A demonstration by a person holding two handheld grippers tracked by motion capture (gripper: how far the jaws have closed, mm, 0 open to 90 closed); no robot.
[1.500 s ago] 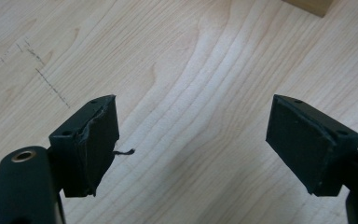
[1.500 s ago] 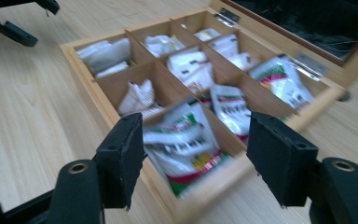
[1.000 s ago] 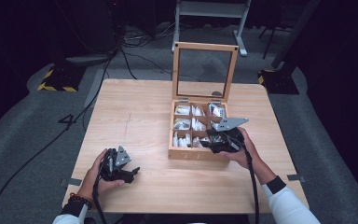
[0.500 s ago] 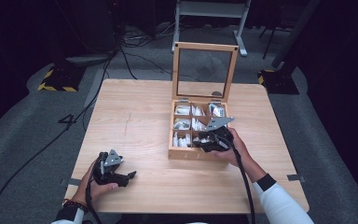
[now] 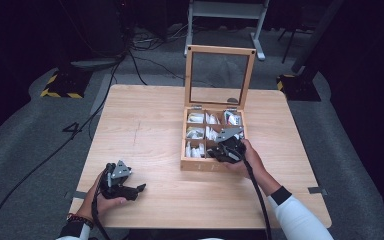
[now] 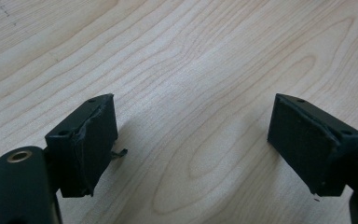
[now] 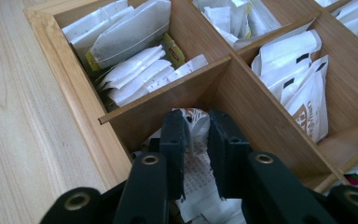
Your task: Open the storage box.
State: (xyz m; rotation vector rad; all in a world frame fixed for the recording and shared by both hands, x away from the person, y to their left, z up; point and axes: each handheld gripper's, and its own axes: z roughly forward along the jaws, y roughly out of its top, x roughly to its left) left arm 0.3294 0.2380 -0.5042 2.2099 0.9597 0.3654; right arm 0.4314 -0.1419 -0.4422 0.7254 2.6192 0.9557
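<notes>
An open wooden tea box (image 5: 200,165) stands right of the table's middle, its glass-paned lid (image 5: 220,51) upright. Several compartments hold white tea bags (image 7: 130,60). My right gripper (image 5: 213,152) reaches down into a front compartment. In the right gripper view its jaws (image 7: 196,126) stand close together, pinching a white tea bag with red print (image 7: 198,175). My left gripper (image 5: 139,189) rests in a hand near the table's front left. In the left gripper view it (image 6: 193,135) is open, with bare wood between its pads (image 6: 98,140).
Thin wooden dividers (image 7: 168,93) close in around the right jaws. More tea bags (image 7: 303,79) fill the neighbouring compartment. The light wood table (image 5: 145,130) is ringed by dark floor, with cables (image 5: 130,55) and a metal stand (image 5: 225,12) behind it.
My right gripper has moved left and dipped into the box's front compartment. The left gripper has slid slightly toward the table's front edge.
</notes>
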